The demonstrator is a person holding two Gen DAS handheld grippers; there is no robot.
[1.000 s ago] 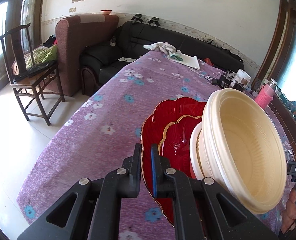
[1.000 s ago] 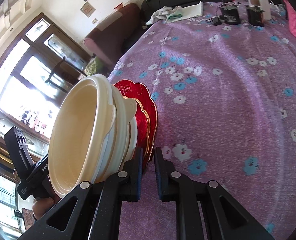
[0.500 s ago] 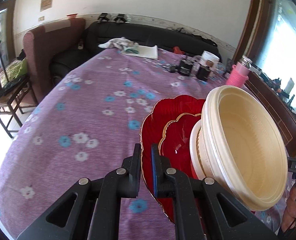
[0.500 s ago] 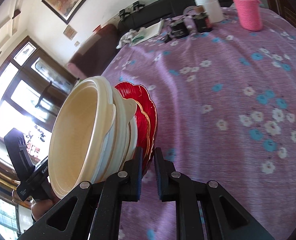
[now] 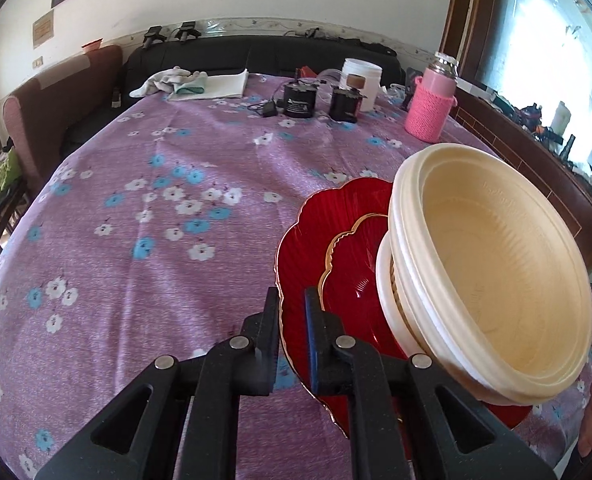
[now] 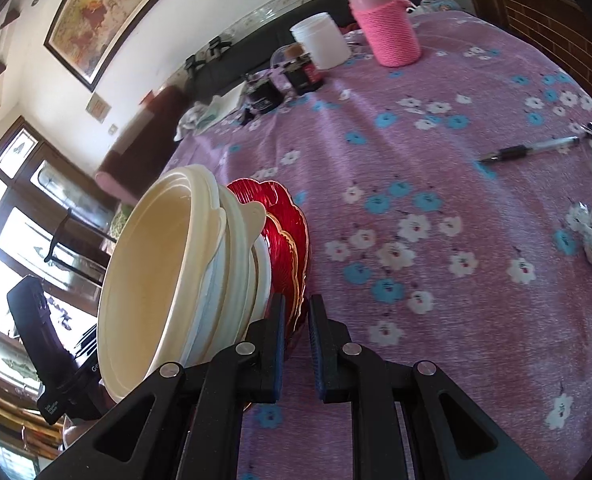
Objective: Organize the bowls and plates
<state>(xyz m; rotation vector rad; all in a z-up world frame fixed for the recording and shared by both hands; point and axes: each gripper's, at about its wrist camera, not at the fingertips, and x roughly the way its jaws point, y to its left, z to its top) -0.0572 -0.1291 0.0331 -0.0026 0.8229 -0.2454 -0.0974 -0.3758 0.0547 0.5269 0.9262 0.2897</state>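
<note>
A stack of red scalloped plates (image 5: 315,240) with gold rims carries nested cream bowls (image 5: 491,264). My left gripper (image 5: 292,320) is shut on the edge of the large red plate on one side. My right gripper (image 6: 296,316) is shut on the red plates (image 6: 292,236) from the opposite side, with the cream bowls (image 6: 164,264) to its left. The stack is held tilted above the purple flowered tablecloth (image 5: 156,220). The plates' far sides are hidden by the bowls.
At the table's far end stand a pink knit-covered flask (image 5: 431,100), a white jar (image 5: 361,80), two black jars (image 5: 299,100) and a towel on paper (image 5: 192,84). A pen (image 6: 531,148) and wrapped sweets (image 6: 591,236) lie at right. A sofa (image 5: 216,56) stands behind.
Both grippers have swung with the stack to the right, from facing the chair and sofa side toward the table's far end with the flask and jars. The grip is unchanged.
</note>
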